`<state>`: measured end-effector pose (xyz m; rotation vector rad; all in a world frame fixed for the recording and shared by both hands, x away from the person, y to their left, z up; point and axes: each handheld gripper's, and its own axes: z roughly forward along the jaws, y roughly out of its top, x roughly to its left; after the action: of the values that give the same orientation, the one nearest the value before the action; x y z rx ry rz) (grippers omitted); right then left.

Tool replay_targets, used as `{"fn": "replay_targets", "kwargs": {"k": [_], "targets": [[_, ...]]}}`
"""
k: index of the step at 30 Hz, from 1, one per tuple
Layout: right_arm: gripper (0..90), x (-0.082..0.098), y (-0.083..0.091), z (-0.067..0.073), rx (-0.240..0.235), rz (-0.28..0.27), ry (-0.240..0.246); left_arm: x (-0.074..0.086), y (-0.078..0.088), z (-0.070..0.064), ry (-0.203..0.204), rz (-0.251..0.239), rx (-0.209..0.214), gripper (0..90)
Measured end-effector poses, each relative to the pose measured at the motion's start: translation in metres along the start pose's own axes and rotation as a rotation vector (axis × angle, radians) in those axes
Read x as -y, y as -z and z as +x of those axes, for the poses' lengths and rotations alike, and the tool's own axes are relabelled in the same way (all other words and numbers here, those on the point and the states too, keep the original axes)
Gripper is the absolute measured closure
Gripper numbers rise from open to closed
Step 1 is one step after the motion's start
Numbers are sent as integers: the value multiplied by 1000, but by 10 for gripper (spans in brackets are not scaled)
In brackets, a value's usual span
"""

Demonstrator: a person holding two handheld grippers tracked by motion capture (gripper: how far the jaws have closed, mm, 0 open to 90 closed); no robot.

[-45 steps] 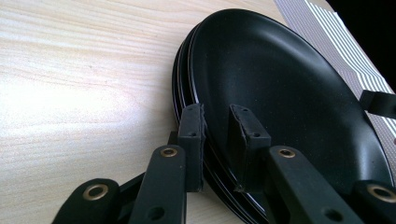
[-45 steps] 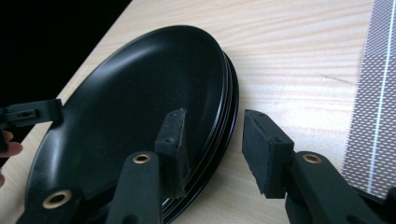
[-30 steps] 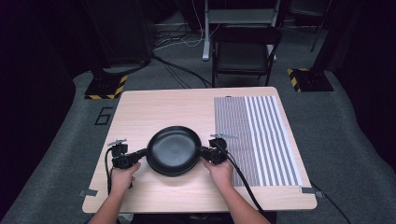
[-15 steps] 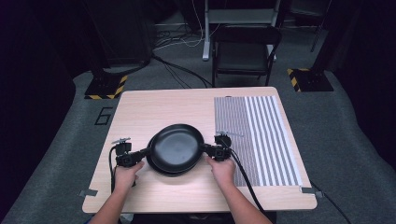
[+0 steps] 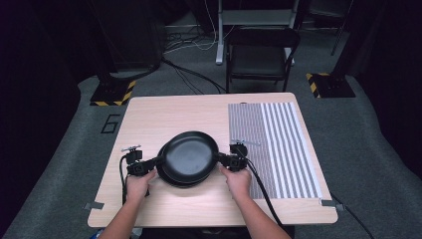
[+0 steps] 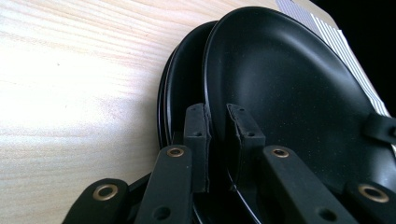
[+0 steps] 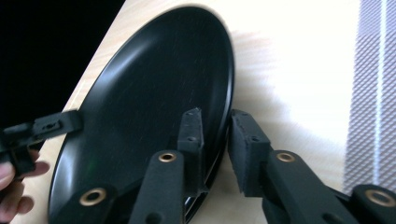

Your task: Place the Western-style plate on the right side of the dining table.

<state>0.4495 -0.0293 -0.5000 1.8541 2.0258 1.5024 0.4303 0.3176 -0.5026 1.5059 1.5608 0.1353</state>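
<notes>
The top plate (image 5: 190, 156) looks matt black and smooth; the table (image 5: 164, 114) is pale wood grain; the striped mat (image 5: 278, 144) looks like woven cloth.

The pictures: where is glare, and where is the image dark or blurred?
High view: surroundings dark, table evenly lit. Left gripper view: bright glare on the wood, top plate matte. Right gripper view: wood washed out white beside the top plate, striped mat blurred.
</notes>
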Motion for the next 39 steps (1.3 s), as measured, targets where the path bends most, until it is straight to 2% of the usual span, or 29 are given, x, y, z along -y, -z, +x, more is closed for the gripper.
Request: {"fn": "replay_targets", "kwargs": {"k": [3, 5, 7, 11, 16, 19, 22, 24, 30, 35, 39], "targets": [[715, 9, -2, 3, -16, 16, -7, 2, 0, 0, -1, -11, -1, 790], [720, 10, -3, 3, -13, 6, -12, 2, 1, 0, 0, -11, 0, 790], [743, 10, -2, 2, -18, -1, -55, 3, 1, 0, -1, -7, -1, 786], [747, 10, -2, 2, -11, -3, -57, 5, 4, -2, -3, -4, -5, 779], [750, 12, -1, 3, 0, -25, -43, 10, 9, -3, 60, -6, 8, 774], [752, 12, 0, 3, 6, -33, -37, 11, 11, -4, 84, -7, 15, 761], [752, 12, 0, 3, 7, -32, -37, 13, 14, -7, 90, -10, 37, 645], [751, 12, 0, 3, 7, -33, -37, 15, 16, -10, 74, -9, 25, 645], [751, 12, 0, 3, 6, -30, -35, 20, 22, -9, 122, -7, 57, 645], [752, 11, 0, 3, 5, -28, -33, 21, 22, -13, 125, -6, 30, 647], [751, 11, 0, 3, 8, -28, -35, 20, 20, -19, 98, 3, -15, 648]]}}
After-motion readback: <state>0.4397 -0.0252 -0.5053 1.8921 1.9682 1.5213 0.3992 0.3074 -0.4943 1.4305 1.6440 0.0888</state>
